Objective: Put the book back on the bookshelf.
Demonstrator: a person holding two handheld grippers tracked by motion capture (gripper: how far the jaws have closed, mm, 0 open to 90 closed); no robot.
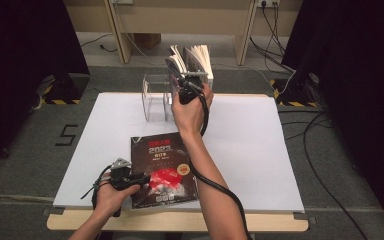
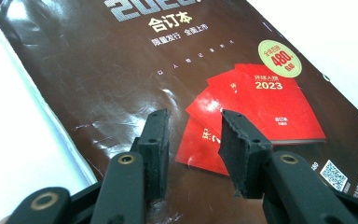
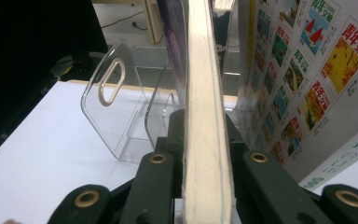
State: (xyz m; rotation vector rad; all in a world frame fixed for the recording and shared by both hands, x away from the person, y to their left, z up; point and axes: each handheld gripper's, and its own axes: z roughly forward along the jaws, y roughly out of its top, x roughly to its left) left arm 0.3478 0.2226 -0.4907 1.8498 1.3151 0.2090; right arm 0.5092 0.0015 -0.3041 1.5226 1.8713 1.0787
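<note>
Your left claw [image 2: 193, 140] hovers just above the dark magazine [image 2: 135, 79] lying flat on the white table [image 1: 250, 150], jaws released with nothing between them; the red booklets printed on its cover sit right beneath the tips. Your right claw [image 3: 206, 135] is clenched on the page edge of a thick book [image 3: 205, 93], held upright. To that claw's left stands the clear acrylic rack [image 3: 116, 107]; to its right, touching nothing I can tell, stands a colourful magazine [image 3: 307, 79].
</note>
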